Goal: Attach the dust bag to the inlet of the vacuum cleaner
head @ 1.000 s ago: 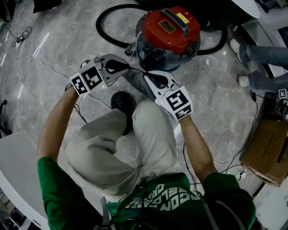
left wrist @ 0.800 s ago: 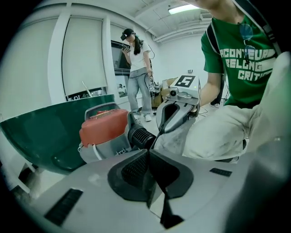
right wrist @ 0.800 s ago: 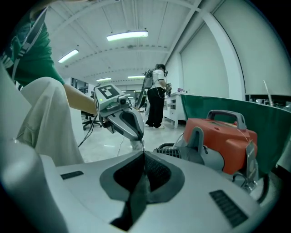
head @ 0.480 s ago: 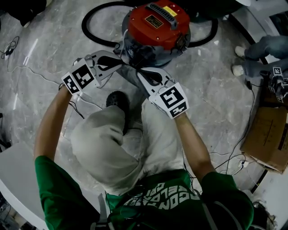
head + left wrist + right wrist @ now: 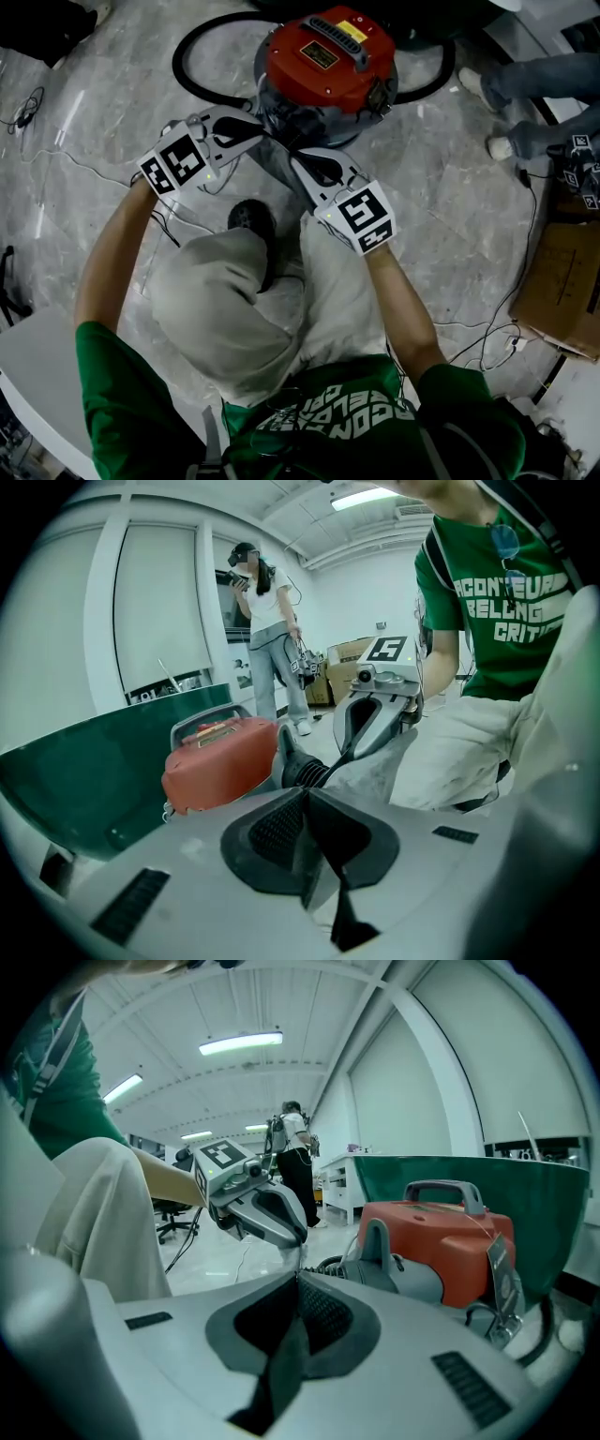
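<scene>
Jaws: left gripper (image 5: 306, 799) closed on one edge of the grey dust bag (image 5: 278, 173); right gripper (image 5: 298, 1279) closed on the opposite edge. Dust bag: held stretched between the two grippers, above the floor (image 5: 441, 187), just beside the red-topped vacuum cleaner (image 5: 323, 61).

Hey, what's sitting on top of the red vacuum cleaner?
On the vacuum cleaner lid are a black carry handle, a yellow label and a dark label. Its front, lower down, is partly hidden behind the dust bag.
</scene>
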The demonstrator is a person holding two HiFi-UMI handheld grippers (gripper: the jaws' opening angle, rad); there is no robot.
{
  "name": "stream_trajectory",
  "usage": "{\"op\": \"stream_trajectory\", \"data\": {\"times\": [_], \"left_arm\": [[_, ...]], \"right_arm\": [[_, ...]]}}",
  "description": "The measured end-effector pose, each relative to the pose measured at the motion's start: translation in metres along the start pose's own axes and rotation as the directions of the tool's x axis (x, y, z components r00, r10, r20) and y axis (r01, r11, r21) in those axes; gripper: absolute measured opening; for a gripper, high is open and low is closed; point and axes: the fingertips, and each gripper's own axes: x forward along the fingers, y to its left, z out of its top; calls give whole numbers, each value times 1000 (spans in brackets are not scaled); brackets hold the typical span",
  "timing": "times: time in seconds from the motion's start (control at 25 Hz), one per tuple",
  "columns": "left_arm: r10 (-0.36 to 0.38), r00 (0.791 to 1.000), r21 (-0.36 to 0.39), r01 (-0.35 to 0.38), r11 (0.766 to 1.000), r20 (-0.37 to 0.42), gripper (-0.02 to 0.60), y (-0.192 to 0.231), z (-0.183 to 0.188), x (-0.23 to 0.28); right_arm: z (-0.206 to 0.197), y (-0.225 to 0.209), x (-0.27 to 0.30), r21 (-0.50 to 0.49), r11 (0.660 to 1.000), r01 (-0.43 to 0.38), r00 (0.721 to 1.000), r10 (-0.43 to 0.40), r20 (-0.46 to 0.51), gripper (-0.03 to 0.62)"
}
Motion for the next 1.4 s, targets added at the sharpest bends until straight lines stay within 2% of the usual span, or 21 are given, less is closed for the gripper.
{"op": "stream_trajectory", "data": {"times": [0.8, 1.4], "left_arm": [[-62, 998, 36, 61, 997, 25, 21, 13, 6, 16], [-103, 994, 68, 100, 993, 34, 28, 26, 9, 33]], "right_arm": [[0, -20, -3, 74, 993, 94, 996, -94, -3, 15], [-2, -38, -4, 125, 986, 107, 994, -109, 3, 21]]}}
